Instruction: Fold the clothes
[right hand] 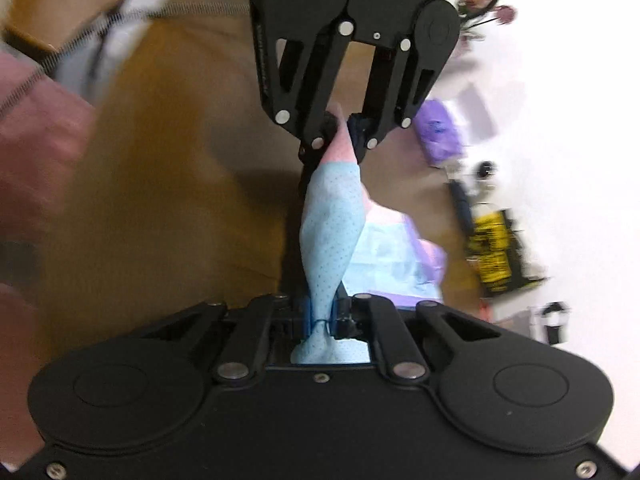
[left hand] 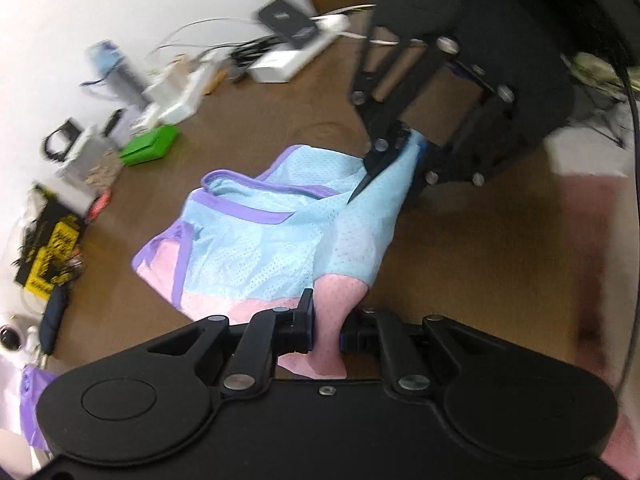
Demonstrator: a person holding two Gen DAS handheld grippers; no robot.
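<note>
A light blue mesh garment [left hand: 256,240] with purple trim and pink panels lies bunched on the brown table [left hand: 460,248]. My left gripper [left hand: 326,332] is shut on a pink corner of it at the bottom of the left wrist view. In that same view my right gripper [left hand: 404,142] pinches a blue edge further back. In the right wrist view the right gripper [right hand: 322,320] is shut on a twisted blue strip of the garment [right hand: 332,224]. That strip runs up to the left gripper [right hand: 342,136], which holds its pink tip. The cloth between the two grippers hangs off the table.
Clutter lines the wall: a green box [left hand: 150,146], white boxes and cables [left hand: 276,66], a bottle [left hand: 116,68], a black-and-yellow packet [left hand: 48,256] and a purple bag [right hand: 438,132]. A person's pink sleeve [right hand: 36,128] is at the left of the right wrist view.
</note>
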